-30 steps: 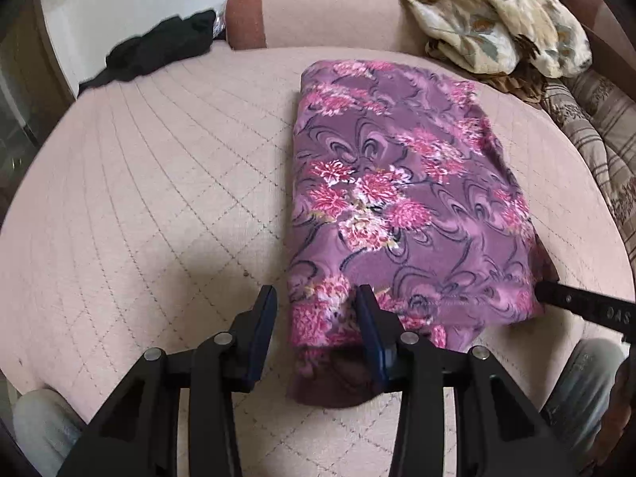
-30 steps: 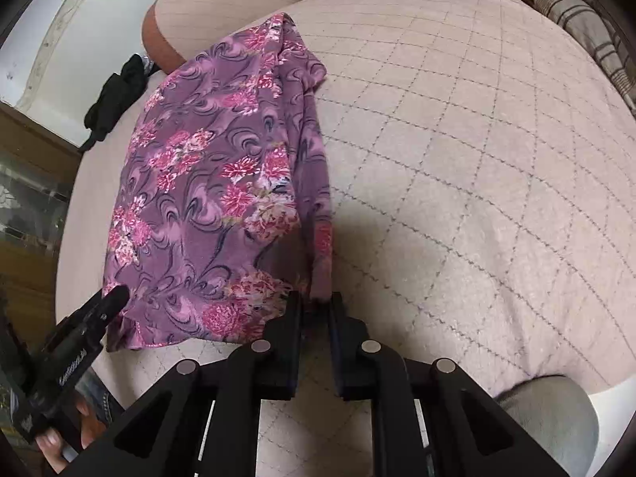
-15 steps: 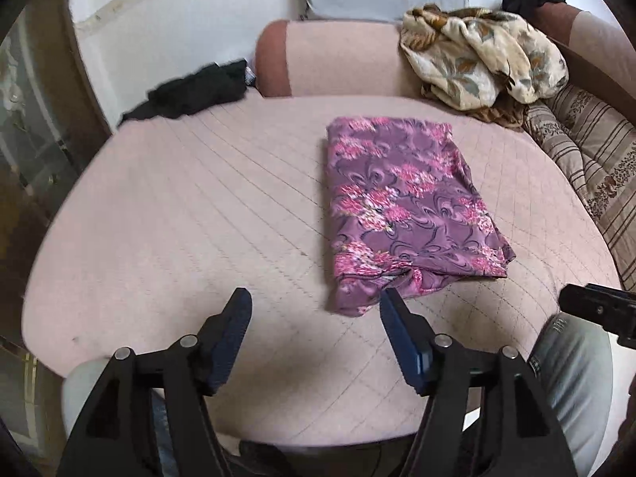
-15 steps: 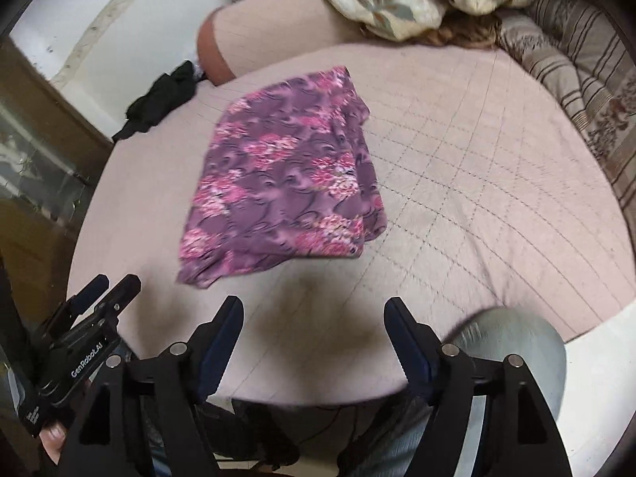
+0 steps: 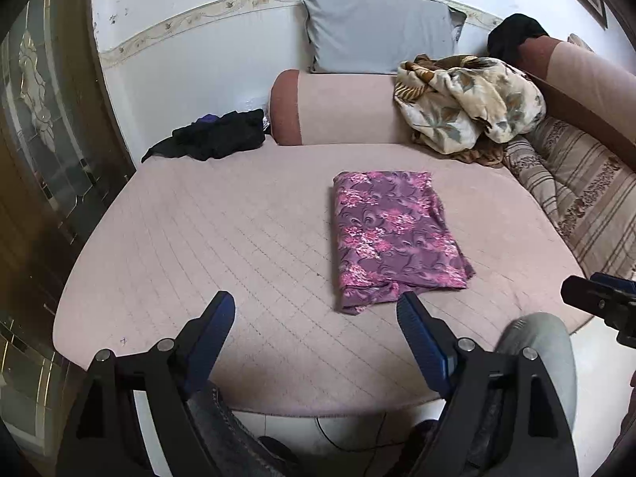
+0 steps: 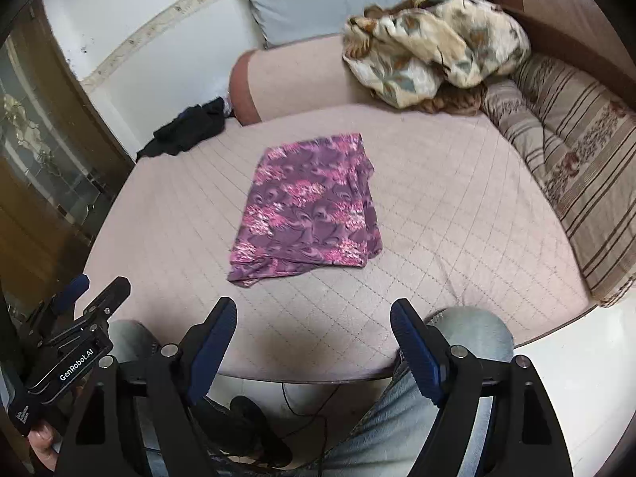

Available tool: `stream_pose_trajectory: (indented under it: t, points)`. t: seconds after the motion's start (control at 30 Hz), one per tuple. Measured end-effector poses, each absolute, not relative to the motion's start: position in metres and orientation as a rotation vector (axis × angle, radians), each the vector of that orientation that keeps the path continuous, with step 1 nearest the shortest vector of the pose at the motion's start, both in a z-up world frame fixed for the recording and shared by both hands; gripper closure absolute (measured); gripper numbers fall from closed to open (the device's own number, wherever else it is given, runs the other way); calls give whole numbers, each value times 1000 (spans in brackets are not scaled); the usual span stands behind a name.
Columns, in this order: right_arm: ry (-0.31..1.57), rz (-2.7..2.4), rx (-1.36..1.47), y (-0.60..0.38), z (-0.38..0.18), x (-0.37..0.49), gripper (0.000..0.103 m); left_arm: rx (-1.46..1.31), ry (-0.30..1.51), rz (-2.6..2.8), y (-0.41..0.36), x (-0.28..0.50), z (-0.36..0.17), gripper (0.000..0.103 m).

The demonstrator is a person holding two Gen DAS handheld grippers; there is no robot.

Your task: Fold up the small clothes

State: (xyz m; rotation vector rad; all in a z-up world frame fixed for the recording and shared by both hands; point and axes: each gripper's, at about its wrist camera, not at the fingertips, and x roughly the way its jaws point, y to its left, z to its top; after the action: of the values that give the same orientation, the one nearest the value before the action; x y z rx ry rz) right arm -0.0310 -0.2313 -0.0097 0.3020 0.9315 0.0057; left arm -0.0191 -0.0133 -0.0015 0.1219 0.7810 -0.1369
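Right, your left gripper point(image 5: 316, 308) hangs over the near edge of the pink quilted mattress point(image 5: 198, 238), fingers spread wide and holding nothing. Your right gripper point(image 6: 314, 314) is spread just as wide, also empty. The purple floral garment point(image 5: 391, 234) lies folded flat on the mattress beyond both, apart from them. Far left, a black cloth heap point(image 5: 214, 139) sits by the bolster point(image 5: 338, 107).

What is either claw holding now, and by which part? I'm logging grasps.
Nothing: left claw and right claw are open, clear of the purple cloth.
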Motion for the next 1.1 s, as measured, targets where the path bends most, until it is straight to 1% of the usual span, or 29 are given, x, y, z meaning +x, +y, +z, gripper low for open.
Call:
stream_pose_trajectory:
  t: [0.2,0.4,0.8,1.1]
  points:
    - [889,-9,261,-221,20,-53,19,138,758,-120,-14,-37,21,17]
    - [854,-8,241,-218,39,-63,19,136,736,-119,-15,-48,37,17]
    - [827,-8,231,-219,62,-73,19,145,720,-162,-24,-54,56,17]
    - [811,-15,213,-222,71,-74,18,143,726,-175,-27,-55,58,17]
